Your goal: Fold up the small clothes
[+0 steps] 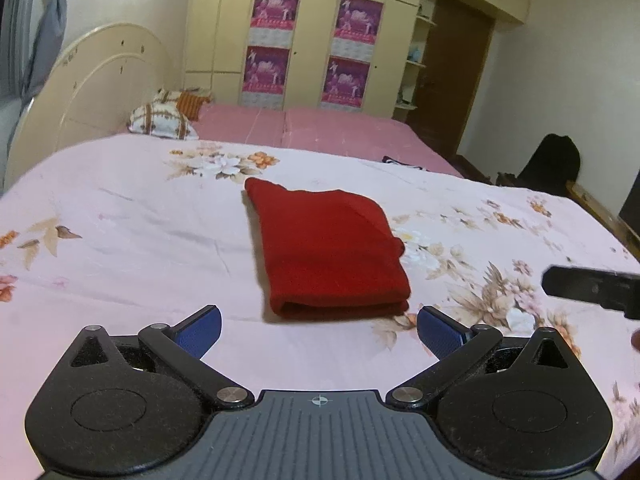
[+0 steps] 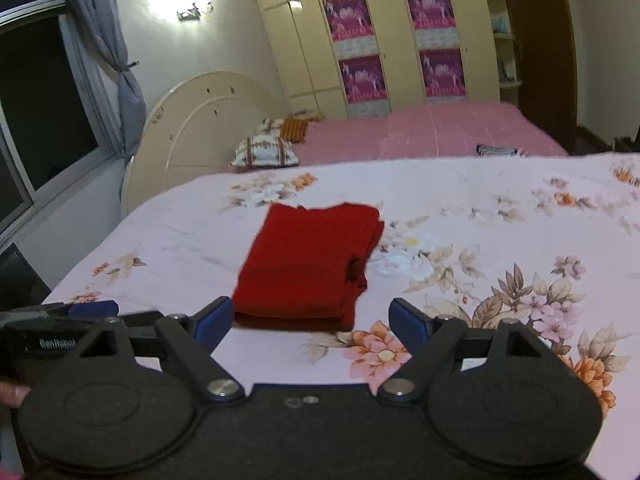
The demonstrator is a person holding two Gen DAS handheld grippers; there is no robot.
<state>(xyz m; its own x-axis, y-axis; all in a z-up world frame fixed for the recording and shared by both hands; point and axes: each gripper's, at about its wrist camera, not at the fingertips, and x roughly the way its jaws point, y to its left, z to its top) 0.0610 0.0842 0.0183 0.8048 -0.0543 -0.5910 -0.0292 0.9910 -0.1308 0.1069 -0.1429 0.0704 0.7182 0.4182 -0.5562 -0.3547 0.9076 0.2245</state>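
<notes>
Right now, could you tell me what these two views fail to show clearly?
- Red garment: its type; folded layers hide it in both views.
- Dark striped item on the pink bed: too small and far away in both views.
- Right gripper: cut off by the left wrist view's edge.
- Window: only black beyond the glass.

The right gripper [image 1: 592,290] is cut off by the left view's right edge; its fingertips are out of sight. The left gripper [image 2: 60,320] sits partly hidden behind the right one. The dark cloth [image 2: 500,150] is too small to identify.
</notes>
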